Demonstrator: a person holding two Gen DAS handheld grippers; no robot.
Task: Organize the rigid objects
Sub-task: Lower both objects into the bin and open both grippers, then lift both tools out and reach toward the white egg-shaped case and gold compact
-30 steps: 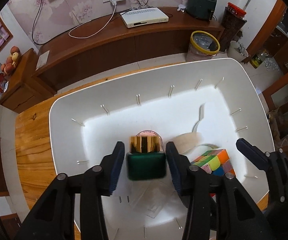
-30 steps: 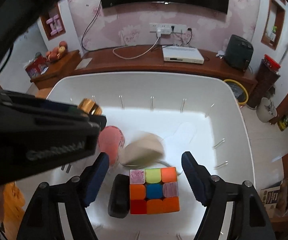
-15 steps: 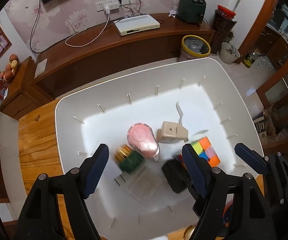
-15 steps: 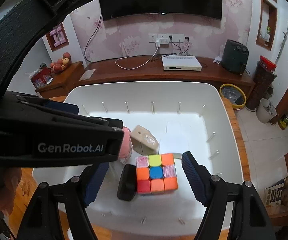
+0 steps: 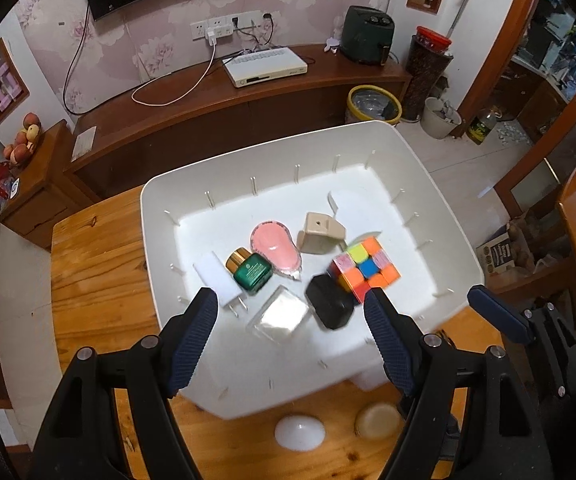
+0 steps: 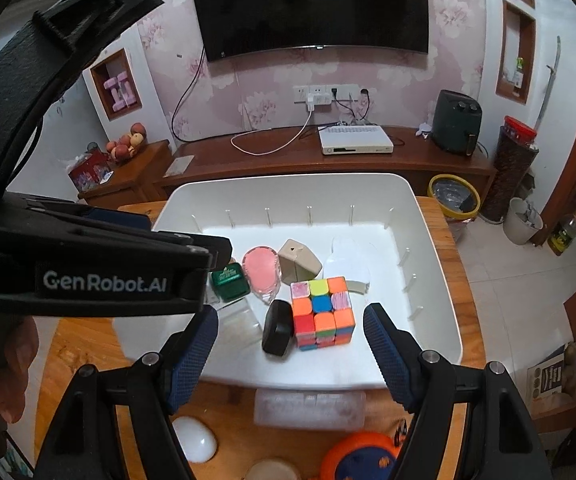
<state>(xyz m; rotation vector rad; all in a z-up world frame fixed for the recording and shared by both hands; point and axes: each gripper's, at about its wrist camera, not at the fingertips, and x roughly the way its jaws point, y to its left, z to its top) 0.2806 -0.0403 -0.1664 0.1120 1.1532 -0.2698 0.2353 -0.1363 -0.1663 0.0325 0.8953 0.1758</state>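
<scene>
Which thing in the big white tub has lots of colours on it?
The multicoloured puzzle cube with orange, blue, yellow and pink squares. Its neighbours are each mostly one colour: the black rounded case, the green gold-capped jar, the pink oval case.

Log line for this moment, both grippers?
left gripper: open, empty | right gripper: open, empty | green jar: in white bin | next: white egg on table

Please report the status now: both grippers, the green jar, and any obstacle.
Left gripper and right gripper: jaws open, empty. Green jar lies in white bin beside pink case. No obstacle.
</scene>
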